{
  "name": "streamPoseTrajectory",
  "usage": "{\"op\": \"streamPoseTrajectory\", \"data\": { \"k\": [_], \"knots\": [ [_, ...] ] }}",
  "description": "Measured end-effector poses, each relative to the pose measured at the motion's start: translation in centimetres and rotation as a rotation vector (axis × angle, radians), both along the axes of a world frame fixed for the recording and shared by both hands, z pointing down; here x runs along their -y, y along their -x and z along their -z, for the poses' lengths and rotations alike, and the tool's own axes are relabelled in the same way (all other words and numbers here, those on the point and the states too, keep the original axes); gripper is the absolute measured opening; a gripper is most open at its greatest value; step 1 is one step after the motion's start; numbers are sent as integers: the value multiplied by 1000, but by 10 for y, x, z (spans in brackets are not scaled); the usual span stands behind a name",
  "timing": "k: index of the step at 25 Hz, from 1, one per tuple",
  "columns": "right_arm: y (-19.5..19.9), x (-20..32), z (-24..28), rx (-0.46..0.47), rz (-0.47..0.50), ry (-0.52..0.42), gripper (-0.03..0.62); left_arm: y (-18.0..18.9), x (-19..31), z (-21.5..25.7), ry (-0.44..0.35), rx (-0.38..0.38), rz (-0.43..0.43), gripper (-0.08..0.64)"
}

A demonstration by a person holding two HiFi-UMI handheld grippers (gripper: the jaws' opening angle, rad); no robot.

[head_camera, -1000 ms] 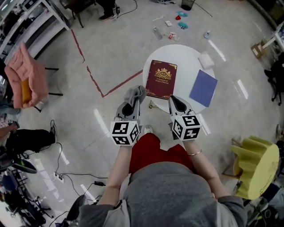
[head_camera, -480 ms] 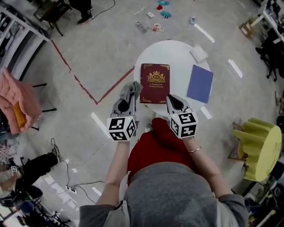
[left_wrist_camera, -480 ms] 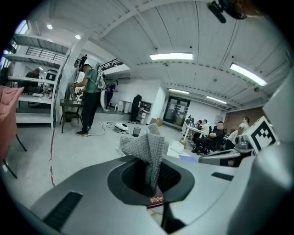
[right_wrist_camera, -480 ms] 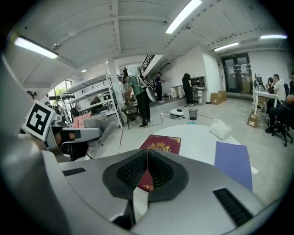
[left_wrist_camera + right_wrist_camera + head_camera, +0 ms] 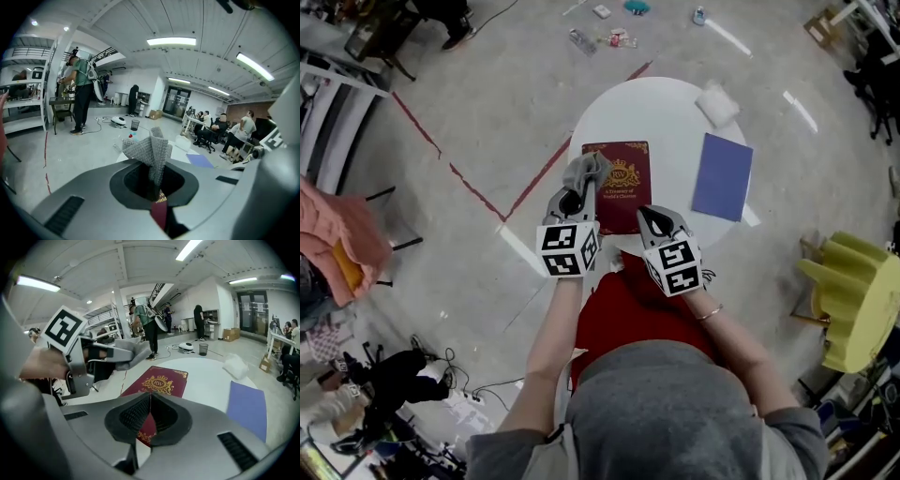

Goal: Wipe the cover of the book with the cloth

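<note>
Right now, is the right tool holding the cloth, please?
No, the left tool clamps the cloth; the right tool is shut and empty.

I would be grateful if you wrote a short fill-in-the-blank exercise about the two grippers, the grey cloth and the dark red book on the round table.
1. The left gripper is shut on the grey knitted ___, which hangs over the dark red book with the gold crest.
2. The book lies on the round ___ table.
3. Of the two grippers, the ___ one has its jaws together on nothing.
4. In the head view, the flat violet-blue item lies to the ___ of the book.

Missing words: cloth; white; right; right
</note>
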State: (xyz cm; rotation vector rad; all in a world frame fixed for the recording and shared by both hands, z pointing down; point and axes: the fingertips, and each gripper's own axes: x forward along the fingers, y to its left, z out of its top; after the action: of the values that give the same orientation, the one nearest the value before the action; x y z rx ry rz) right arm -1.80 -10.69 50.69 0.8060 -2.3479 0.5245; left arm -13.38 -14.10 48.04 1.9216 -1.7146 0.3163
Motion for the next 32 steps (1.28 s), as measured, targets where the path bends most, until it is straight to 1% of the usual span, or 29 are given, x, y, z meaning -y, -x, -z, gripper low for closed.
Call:
{"op": "streamPoseTrajectory", "data": {
  "k": [3,6,10,16,19,24,28,32],
  "knots": [
    [6,7,-11,-19,39,8,29,-14,30,-7,23,4,-44,29],
    [9,8,-18,-37,47,49,29,-31,54,-16,52,10,-100,29],
    [4,14,-28,-49,44,79,29,-55,81,-31,105,25,-180,29],
    [0,26,-36,-32,44,121,28,-81,100,-54,198,79,-273,29],
    [1,30,-39,-27,49,141,29,-89,104,-63,228,97,-305,29],
    [-2,29,-50,-31,31,194,29,-97,99,-78,275,123,-336,29],
    [-1,26,-59,-51,41,221,29,-91,96,-86,290,138,-315,29],
    [2,24,-62,-74,33,222,28,-74,91,-86,304,146,-285,29]
  ]
}}
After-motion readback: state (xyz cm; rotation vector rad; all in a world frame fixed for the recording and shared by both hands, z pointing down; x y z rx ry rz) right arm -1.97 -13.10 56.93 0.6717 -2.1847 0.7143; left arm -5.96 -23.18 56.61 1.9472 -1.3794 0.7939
